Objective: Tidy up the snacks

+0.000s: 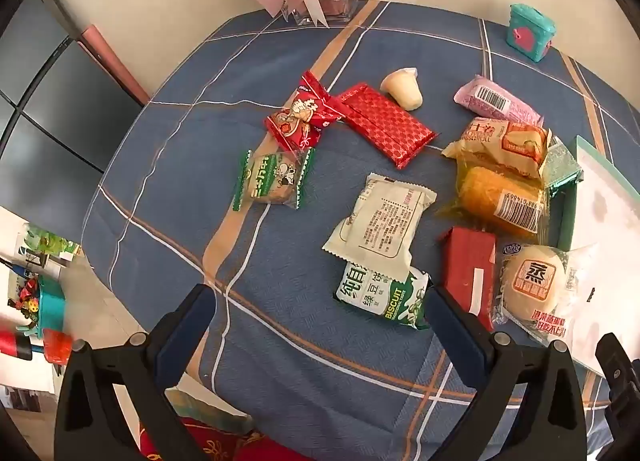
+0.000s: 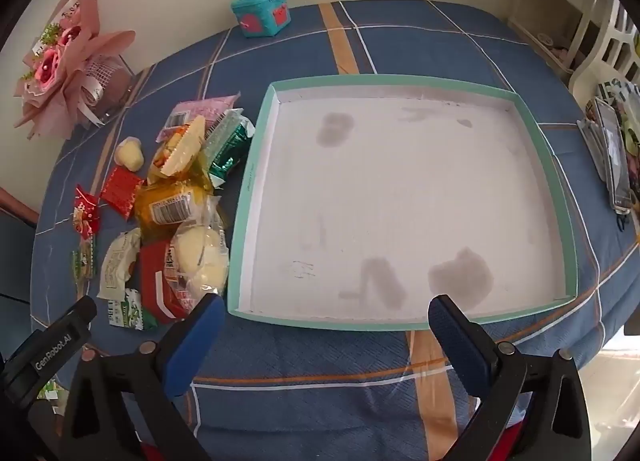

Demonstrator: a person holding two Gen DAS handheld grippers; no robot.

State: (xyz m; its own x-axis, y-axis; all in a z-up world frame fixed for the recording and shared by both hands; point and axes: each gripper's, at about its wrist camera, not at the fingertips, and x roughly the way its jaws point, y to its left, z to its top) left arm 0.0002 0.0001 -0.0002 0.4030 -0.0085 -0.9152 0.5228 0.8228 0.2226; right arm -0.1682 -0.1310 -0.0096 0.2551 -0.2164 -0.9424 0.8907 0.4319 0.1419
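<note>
Several wrapped snacks lie on the blue plaid tablecloth point(image 1: 168, 181): a green biscuit pack point(image 1: 380, 297), a white pack point(image 1: 380, 221), a red box point(image 1: 470, 269), a steamed-cake pack point(image 1: 532, 285), an orange roll point(image 1: 500, 197), a red bar point(image 1: 386, 123) and a jelly cup point(image 1: 402, 87). A shallow teal-rimmed white tray point(image 2: 400, 197) holds nothing; the snack pile point(image 2: 180, 217) lies left of it. My left gripper point(image 1: 320, 313) is open above the table, left of the biscuit pack. My right gripper point(image 2: 322, 321) is open over the tray's near rim.
A pink bouquet in a glass vase point(image 2: 76, 73) stands at the back left. A teal toy box point(image 2: 262, 13) sits at the far edge. Phones and papers point(image 2: 612, 153) lie right of the tray. A white chair point(image 2: 600, 45) stands beyond the table.
</note>
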